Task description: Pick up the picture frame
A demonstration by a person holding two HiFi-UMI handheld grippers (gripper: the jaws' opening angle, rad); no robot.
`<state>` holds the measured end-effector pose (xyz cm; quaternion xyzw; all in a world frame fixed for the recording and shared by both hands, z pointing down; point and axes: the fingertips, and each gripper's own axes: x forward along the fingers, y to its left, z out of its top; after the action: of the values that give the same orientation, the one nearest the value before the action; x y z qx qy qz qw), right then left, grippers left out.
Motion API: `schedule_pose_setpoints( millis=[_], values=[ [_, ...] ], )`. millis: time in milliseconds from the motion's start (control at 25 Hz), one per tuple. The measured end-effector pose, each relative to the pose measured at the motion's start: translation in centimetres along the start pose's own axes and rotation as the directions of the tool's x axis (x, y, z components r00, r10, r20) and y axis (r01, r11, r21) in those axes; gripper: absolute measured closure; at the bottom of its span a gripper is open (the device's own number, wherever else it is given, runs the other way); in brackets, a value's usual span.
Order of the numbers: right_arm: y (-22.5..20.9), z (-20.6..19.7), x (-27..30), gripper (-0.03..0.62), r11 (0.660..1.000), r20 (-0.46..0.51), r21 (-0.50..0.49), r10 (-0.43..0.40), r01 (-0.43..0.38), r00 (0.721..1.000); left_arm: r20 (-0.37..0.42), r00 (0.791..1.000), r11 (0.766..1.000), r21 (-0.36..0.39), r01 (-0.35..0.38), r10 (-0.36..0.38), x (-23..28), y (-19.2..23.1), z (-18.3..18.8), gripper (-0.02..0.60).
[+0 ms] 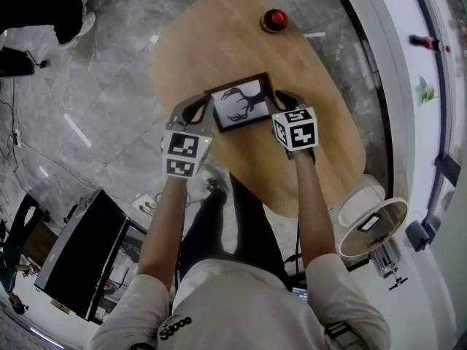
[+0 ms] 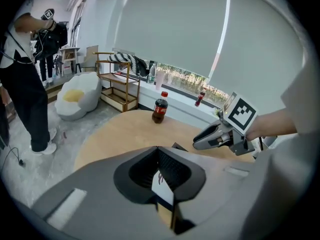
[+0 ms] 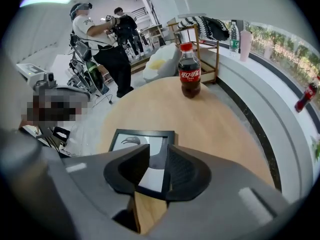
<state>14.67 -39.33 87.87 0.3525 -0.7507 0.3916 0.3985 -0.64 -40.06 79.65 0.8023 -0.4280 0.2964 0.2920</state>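
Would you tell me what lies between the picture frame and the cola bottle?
Nothing but bare tabletop separates the picture frame and cola bottle; the right gripper view shows this.

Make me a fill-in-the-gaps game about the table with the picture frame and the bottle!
1. The picture frame lies flat on a wooden ____.
2. The bottle has a ____ cap.
3. The right gripper has its jaws ____, with a corner of the picture frame between them.
Missing words: table; red; open.
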Motion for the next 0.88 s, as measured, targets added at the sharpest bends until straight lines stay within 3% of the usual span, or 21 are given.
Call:
schedule_pose_setpoints(
  millis=[400, 640, 880],
  values=[
    [-1.8, -2.2, 3.7, 0.482, 1.0, -0.047, -0.002, -0.009, 0.009, 0.999, -0.051, 0.999, 0.999, -0.034, -0.003, 0.002, 2.5, -0.2, -3.8, 0.571],
    [-1.9, -2.8, 4.7, 0.485, 0.999, -0.078, -0.041, -0.029, 0.026, 0.997, -0.071, 0.997, 1.0, -0.028, 0.0, -0.002, 2.6, -0.6, -4.9, 0.571],
    [-2.3, -3.5, 5.5, 0.499, 0.999, -0.106, -0.021, -0.051, 0.049, 0.993, -0.083, 0.997, 1.0, -0.026, -0.007, 0.005, 2.0, -0.5, -5.7, 0.571]
  ],
)
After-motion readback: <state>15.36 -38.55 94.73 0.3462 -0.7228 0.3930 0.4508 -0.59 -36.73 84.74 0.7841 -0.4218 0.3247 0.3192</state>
